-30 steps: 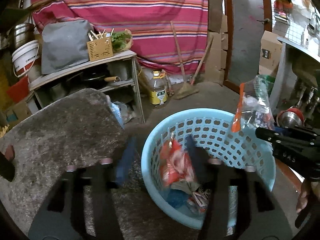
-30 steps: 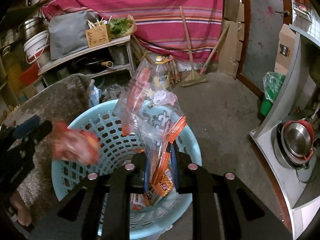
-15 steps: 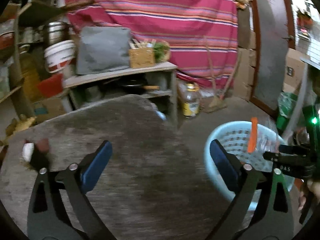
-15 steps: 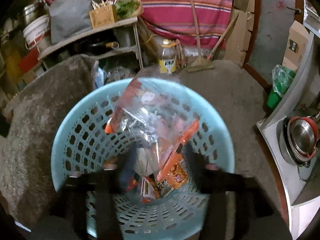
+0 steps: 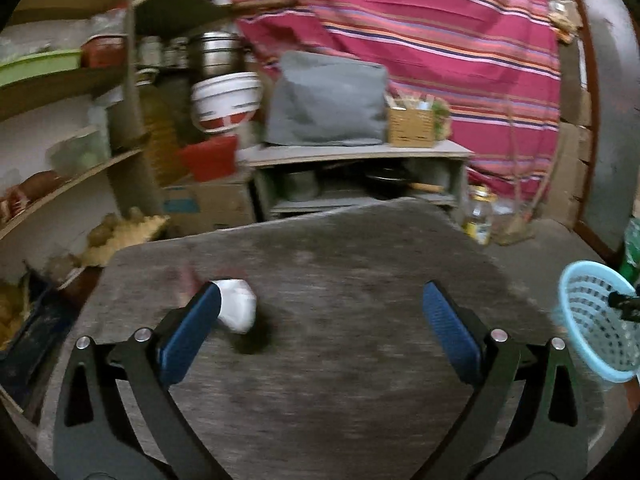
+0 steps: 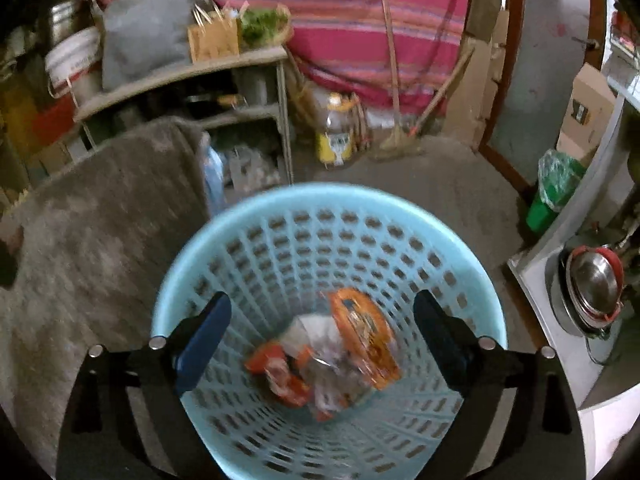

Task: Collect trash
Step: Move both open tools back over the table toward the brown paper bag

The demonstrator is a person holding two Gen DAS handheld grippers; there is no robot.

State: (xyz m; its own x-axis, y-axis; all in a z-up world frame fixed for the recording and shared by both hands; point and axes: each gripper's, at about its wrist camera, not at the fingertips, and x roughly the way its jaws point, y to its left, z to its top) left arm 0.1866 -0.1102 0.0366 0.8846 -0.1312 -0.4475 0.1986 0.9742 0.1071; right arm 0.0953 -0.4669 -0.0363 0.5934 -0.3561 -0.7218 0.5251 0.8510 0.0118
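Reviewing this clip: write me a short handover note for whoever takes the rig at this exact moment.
Left gripper: open, empty, above the grey mat, its left pad beside a crumpled white piece of trash.
Right gripper: jaws opening, nothing between them, over the blue basket.
Done: wrappers, including an orange packet, lie at the basket bottom.
Left: pick up the white piece from the mat, likely with the left gripper, and drop it in the basket. The view is blurred; check the mat for other scraps.
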